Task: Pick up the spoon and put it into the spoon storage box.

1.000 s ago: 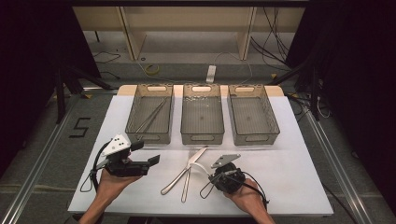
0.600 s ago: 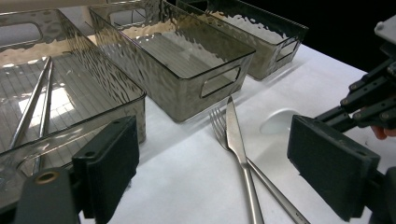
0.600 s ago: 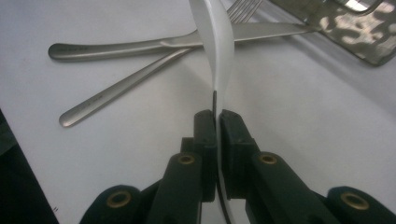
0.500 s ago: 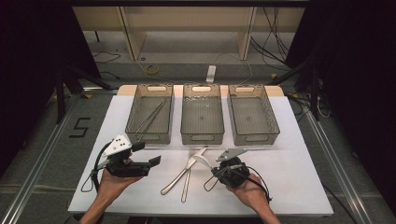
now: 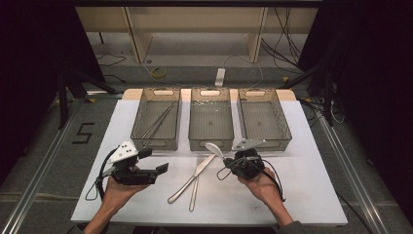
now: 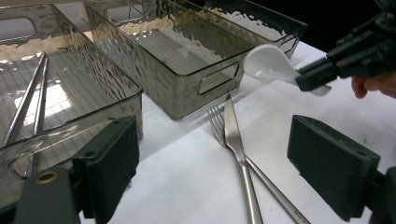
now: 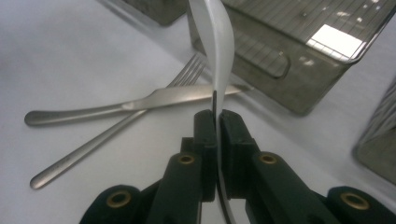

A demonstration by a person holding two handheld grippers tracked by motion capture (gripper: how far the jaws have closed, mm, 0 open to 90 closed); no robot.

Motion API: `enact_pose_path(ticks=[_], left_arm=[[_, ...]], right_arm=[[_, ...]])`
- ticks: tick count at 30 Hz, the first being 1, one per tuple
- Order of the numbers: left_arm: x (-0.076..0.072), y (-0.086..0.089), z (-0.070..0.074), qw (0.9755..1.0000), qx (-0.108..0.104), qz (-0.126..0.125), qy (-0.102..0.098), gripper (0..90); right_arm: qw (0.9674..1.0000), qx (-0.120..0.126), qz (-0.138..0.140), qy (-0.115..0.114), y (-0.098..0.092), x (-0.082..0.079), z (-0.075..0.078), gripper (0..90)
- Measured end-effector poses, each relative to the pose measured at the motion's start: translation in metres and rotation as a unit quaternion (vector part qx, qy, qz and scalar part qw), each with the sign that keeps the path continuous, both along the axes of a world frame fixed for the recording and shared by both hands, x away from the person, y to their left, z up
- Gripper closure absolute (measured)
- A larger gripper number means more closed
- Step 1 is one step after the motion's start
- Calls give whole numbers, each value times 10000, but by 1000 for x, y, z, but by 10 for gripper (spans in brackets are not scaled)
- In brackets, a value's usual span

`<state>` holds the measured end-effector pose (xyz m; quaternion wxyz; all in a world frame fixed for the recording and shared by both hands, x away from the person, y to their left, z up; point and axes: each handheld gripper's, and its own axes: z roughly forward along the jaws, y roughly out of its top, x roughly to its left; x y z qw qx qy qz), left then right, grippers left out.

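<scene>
My right gripper (image 5: pixel 227 162) is shut on the handle of a white spoon (image 5: pixel 213 148) and holds it above the table, bowl toward the middle tray (image 5: pixel 210 144). In the right gripper view the jaws (image 7: pixel 217 122) pinch the spoon (image 7: pixel 217 42) edge-on. A steel knife (image 5: pixel 204 163) and fork (image 5: pixel 194 192) lie crossed on the white table between my hands. My left gripper (image 5: pixel 155 161) hovers open at the left with nothing between its pads. From the left gripper view (image 6: pixel 215 168), the spoon (image 6: pixel 267 63) hangs in the right gripper (image 6: pixel 314 78) beyond the knife (image 6: pixel 233 130).
Three clear grey trays stand in a row at the back. The left tray (image 5: pixel 141 127) holds a pair of long metal tongs (image 5: pixel 158 122). The right tray (image 5: pixel 282 122) shows nothing inside. A cable trails from each gripper over the white table top (image 5: pixel 311 190).
My right gripper has risen and moved toward the trays, carrying the white spoon up off the table. The left gripper has stayed in place.
</scene>
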<state>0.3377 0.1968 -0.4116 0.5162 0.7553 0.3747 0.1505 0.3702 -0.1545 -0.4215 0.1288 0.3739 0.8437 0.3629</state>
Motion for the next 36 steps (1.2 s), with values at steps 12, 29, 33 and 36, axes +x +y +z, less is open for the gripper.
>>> enact_pose_path(ticks=[12, 29, 33, 36], left_arm=[[1, 0, 0, 10000, -13, 1, -3, 162], [0, 0, 1, 10000, -19, 18, -37, 163], [0, 0, 1, 10000, -18, 13, -43, 163], [0, 0, 1, 10000, -9, 7, -43, 162]], right_arm=[[9996, 232, -112, -148, 6, 32, 21, 865], [9987, 409, -273, -137, 27, 70, 40, 864], [9983, 434, -361, -160, 29, 80, 45, 864], [9980, 473, -410, -117, 30, 89, 48, 864]])
